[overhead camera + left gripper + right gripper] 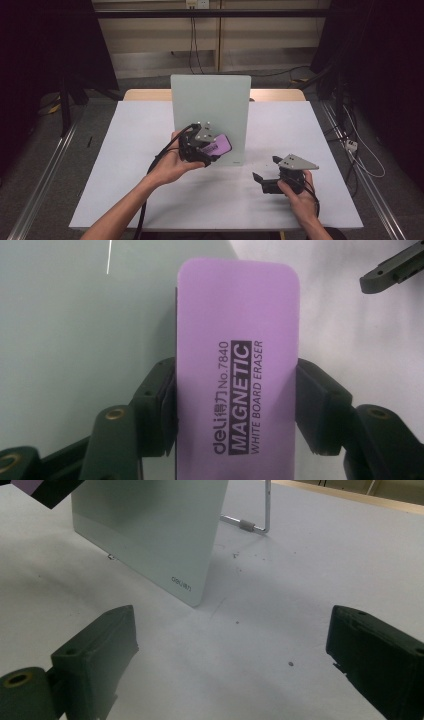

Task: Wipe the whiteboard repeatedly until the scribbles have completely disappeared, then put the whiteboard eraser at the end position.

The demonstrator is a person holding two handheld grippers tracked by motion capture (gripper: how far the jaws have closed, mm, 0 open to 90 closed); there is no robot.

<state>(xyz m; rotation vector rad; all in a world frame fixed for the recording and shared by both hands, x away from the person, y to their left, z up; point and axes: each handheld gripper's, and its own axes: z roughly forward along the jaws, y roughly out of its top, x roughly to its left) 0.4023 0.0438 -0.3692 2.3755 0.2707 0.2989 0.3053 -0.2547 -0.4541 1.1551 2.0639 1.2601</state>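
Observation:
A purple magnetic whiteboard eraser (237,375) is clamped by its long sides between the jaws of my left gripper (235,405). In the high view the left gripper (212,150) holds the eraser (220,146) up against the lower front of a small upright glass whiteboard (210,107). The same board (150,530) leans on a metal stand (260,515) in the right gripper view. My right gripper (267,170) rests low over the table to the right of the board, its jaws wide apart with nothing between them (232,660).
The white table (125,150) has bare surface to the left and right of the board. Small dark specks (290,664) lie on it near the right gripper. Cables (360,150) and rails run along the floor beside the table.

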